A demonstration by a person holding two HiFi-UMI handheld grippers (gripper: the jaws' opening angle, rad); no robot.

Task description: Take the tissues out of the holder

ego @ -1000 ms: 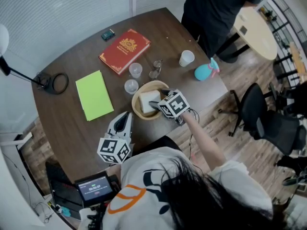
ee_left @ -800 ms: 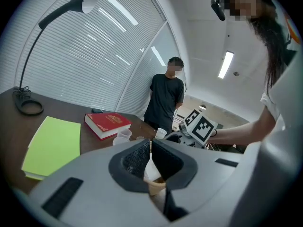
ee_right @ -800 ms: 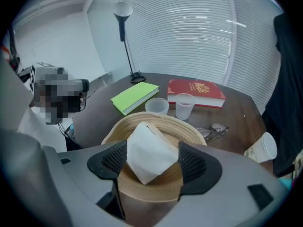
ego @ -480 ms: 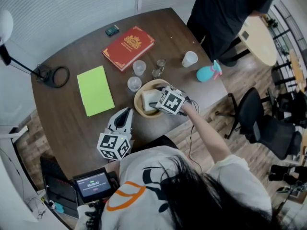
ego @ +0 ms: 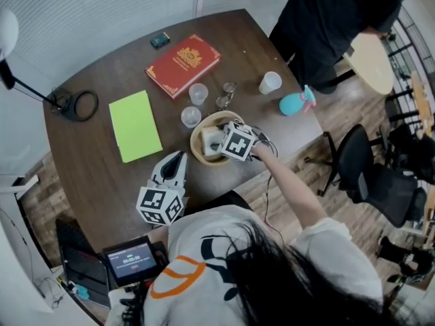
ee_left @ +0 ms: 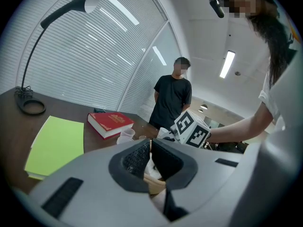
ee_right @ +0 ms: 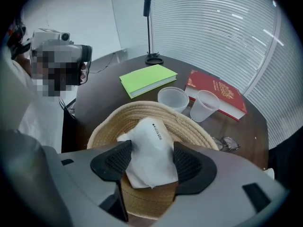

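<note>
**Tissue pack between my right jaws, inside the basket**

The table (ego: 102, 182) is dark brown wood with a rounded edge, and it stands on a wooden plank floor (ego: 340, 202). White blinds (ee_right: 227, 37) cover the windows behind it. On the table lie a red book (ego: 183, 64), a green notebook (ego: 134, 125), 2 clear plastic cups (ego: 198, 94), 1 white cup (ego: 270, 82), a pair of glasses (ego: 224, 97), a blue-green thing (ego: 293, 103) near the edge, and the round base of a desk lamp (ego: 64, 102). A person in black (ego: 326, 26) stands at the far side, near a pale round table (ego: 370, 60) and a black office chair (ego: 370, 175).

The woven basket (ego: 197, 138) sits near my edge of the table, and the white tissue pack (ego: 212, 140) lies inside it. My right gripper (ego: 223, 140) points steeply down into the basket. Its jaws have just been closing with the pack between them. The 2 pads now touch the sides of the pack, which rests in the basket.

My left gripper (ego: 179, 158) is near the table edge, close to the basket. Its jaws are almost together, with nothing between them.

In the head view the marker cube partly hides the pack. The right gripper view shows it whole, with small black print on top. Only the left gripper view shows the ceiling, with a long light (ee_left: 227, 64).
</note>
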